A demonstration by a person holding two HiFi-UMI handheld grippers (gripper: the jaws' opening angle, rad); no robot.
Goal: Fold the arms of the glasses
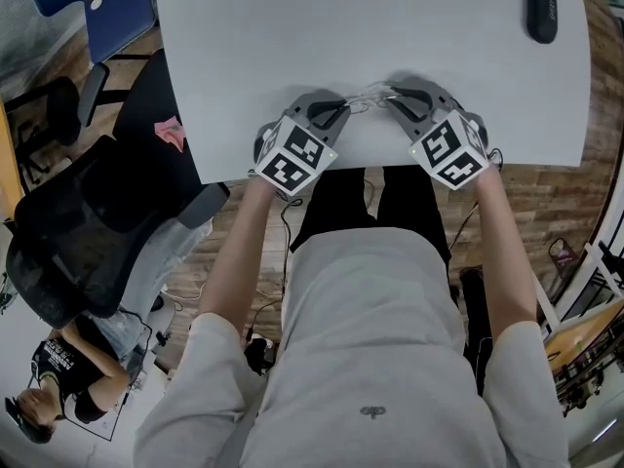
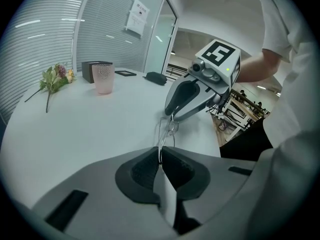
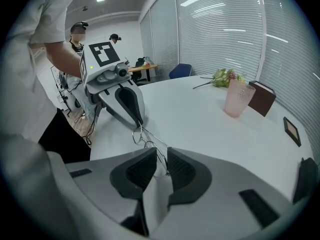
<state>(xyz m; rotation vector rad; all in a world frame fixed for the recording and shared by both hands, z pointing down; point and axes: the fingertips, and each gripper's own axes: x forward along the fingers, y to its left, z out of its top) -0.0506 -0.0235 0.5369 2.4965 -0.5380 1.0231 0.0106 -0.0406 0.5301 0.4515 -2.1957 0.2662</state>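
Note:
Thin wire-framed glasses (image 1: 370, 97) hang between my two grippers just above the white table (image 1: 292, 27), near its front edge. My left gripper (image 1: 343, 106) is shut on one end of them; in the left gripper view its pads pinch the thin wire (image 2: 167, 130) at the tips (image 2: 160, 157). My right gripper (image 1: 391, 99) comes in from the other side. In the right gripper view its jaws (image 3: 161, 160) stand slightly apart, and a glasses arm (image 3: 150, 141) runs through the gap without being pressed. Each gripper shows in the other's view: the right gripper (image 2: 173, 115), the left gripper (image 3: 138, 124).
A black mouse (image 1: 541, 8) lies at the table's far right. A pink cup (image 2: 103, 78), a dark box (image 2: 92, 70) and a sprig of flowers (image 2: 54, 79) stand at the far side. A black office chair (image 1: 88, 213) is to the left of the table.

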